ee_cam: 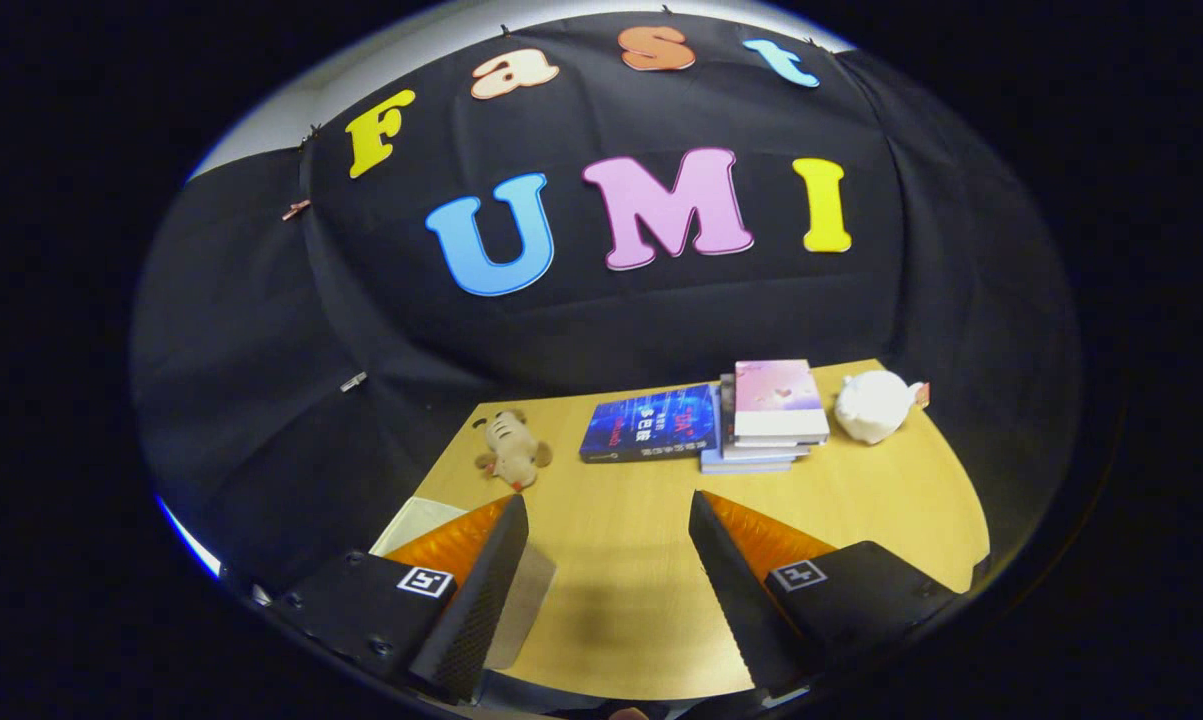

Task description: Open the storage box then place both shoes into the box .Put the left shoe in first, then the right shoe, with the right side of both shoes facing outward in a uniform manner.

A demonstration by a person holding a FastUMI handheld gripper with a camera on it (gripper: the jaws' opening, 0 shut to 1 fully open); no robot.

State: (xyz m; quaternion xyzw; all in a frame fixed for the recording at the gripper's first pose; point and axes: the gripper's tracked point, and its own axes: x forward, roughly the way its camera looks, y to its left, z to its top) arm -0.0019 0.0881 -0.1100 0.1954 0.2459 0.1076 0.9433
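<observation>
My gripper (pixel 609 503) is open, held above a light wooden table (pixel 861 500), with a wide gap and only bare tabletop between the fingers. A pale, translucent flat-sided object (pixel 523 600) lies under and beside the left finger (pixel 481 590). Its corner (pixel 411 522) pokes out at the table's left edge. It may be part of the storage box; the finger hides most of it.
Beyond the fingers, a small brown plush toy (pixel 509 450) lies on the table. A blue book (pixel 649 422) and a stack of books with a pink cover on top (pixel 773 410) lie near the back edge. A white plush (pixel 873 405) sits right of them.
</observation>
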